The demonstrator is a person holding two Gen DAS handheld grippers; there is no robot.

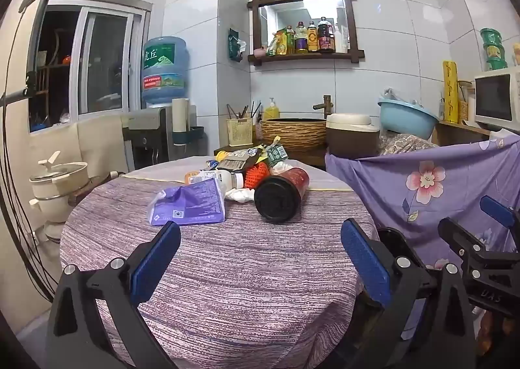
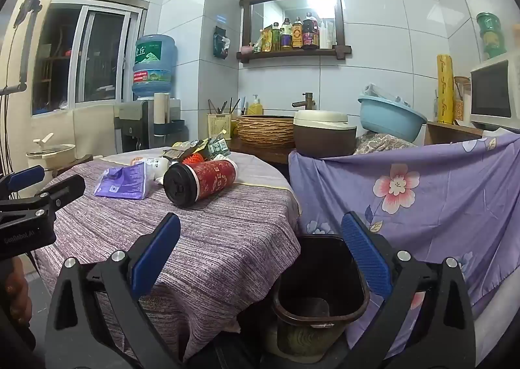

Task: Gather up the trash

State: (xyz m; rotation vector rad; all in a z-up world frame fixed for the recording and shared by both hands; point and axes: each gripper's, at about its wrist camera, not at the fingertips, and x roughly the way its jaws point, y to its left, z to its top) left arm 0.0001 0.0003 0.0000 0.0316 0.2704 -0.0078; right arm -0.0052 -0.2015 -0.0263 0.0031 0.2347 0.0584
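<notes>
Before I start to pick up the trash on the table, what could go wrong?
1. The red cup lies on its side, so a nudge may roll it off the table.
2. The trash is piled close together; gripping the purple packet may drag neighbours.
3. The dark bin sits low beside the table, so drops could miss.

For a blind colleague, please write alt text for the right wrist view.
The open right tool hovers over a round table and a dark trash bin standing beside it. On the table lie a red cup, a purple packet and other wrappers.
</notes>
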